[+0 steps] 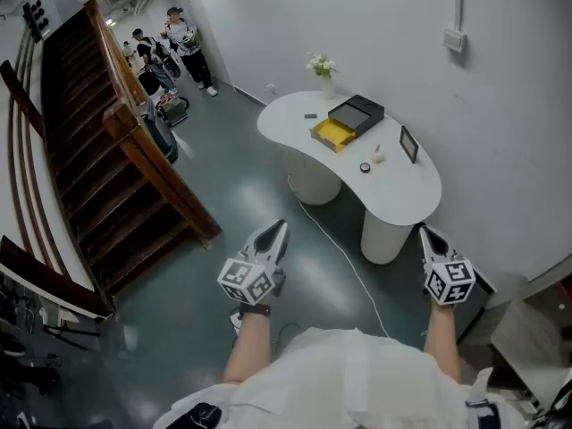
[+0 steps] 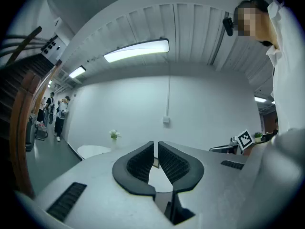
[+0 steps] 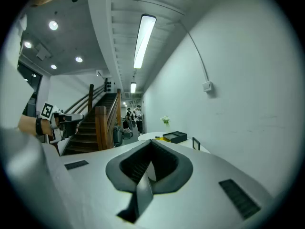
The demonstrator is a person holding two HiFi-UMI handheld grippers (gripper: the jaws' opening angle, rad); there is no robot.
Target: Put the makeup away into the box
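Head view: you stand on the grey floor short of the white counter (image 1: 413, 199), with both claws held out in front of you and well apart from it. Your left claw (image 1: 279, 230) is closed and empty; the left gripper view shows only a thin slit between its ribbed pads (image 2: 141, 164). Your right claw (image 1: 426, 233) is shut tight, with nothing in it.

The black box (image 1: 357, 113) sits open on the counter, at one o'clock from the left claw. A yellow tray (image 1: 332, 134) touches it at seven o'clock. The makeup is still out on the counter. A small round pot (image 1: 365, 167) and a pale piece (image 1: 378, 155) lie at five o'clock of the box, near an upright frame (image 1: 408, 144). A small dark piece (image 1: 310, 115) lies at nine o'clock. A vase of white flowers (image 1: 323, 68) stands at eleven o'clock.
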